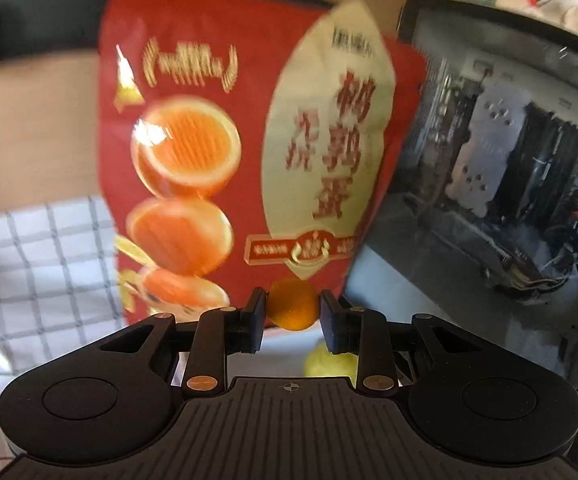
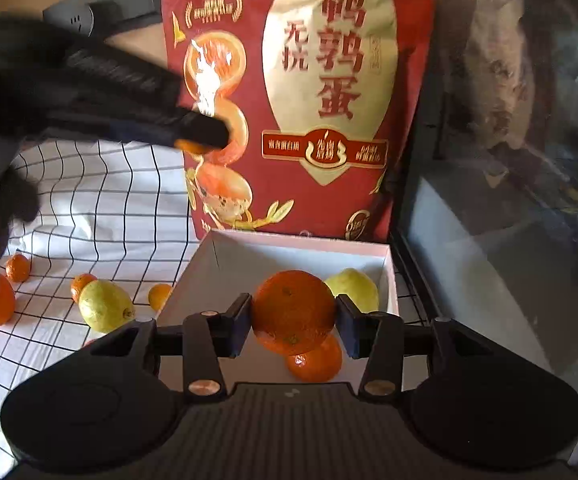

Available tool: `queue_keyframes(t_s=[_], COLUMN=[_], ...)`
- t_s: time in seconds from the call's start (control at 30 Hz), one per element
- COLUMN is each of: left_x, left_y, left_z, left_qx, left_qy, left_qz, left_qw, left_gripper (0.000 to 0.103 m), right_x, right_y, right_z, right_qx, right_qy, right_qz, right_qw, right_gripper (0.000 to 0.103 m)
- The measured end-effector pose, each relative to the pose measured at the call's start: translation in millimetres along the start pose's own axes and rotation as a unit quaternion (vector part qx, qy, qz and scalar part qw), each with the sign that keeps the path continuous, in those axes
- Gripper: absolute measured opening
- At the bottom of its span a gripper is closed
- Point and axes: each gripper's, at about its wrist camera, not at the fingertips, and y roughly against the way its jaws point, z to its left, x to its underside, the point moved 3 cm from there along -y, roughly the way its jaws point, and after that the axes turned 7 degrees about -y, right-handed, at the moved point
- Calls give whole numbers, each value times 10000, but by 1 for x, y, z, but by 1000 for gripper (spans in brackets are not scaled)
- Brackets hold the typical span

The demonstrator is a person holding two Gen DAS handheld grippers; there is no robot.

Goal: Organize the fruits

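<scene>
Left hand-held gripper (image 1: pixel 293 312) clamped on small kumquat (image 1: pixel 292 304), right hand-held gripper (image 2: pixel 293 314) clamped on orange (image 2: pixel 293 310) above white box (image 2: pixel 225 256); both light, firm, round, slippery: grip across the widest middle.

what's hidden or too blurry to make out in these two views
- Left wrist view: white box unseen; the left gripper, shut on a small orange, covers most of a yellow-green fruit.
- Left wrist view: red bag print smeared.
- Right wrist view: orange in the right gripper hides part of the box floor and the orange beneath.
</scene>
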Motion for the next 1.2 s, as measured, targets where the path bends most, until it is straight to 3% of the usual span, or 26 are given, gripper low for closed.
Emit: queue_keyframes(t_s=[0.2,0.27,0.4,0.53,0.73,0.9,1.03,1.2], left_x=[46,58,66,74,113,146,169,193], left_y=[-46,-47,-33,-3,68,114,139,163], left_z=[8,10,16,26,53,81,112,140], left_qx=[-270,-353,-230,-83,-340,-915,-1559,-1691], left_qy=[228,324,530,793,1558,1441,1653,2186], left_qz=[637,728,735,645,282,528,813,782], left_qw=[9973,9962,9956,9947,9868,9839,9704,9579], left_gripper=[34,34,34,34,34,34,34,33], right_x=[14,20,26,25,27,31,37,52], right_y=[-37,-48,-51,-48,-30,-14,-10,-8], right_z=[-16,-19,-17,-14,0,30,62,107], right_qx=[-97,-103,-6,56,-23,-200,-370,-518], right_qy=[-160,-199,45,94,46,207,348,672], right_qz=[481,718,687,633,581,486,464,570], right_qw=[9987,9972,9976,9979,9983,9984,9976,9948], right_gripper=[45,46,56,56,59,61,61,61])
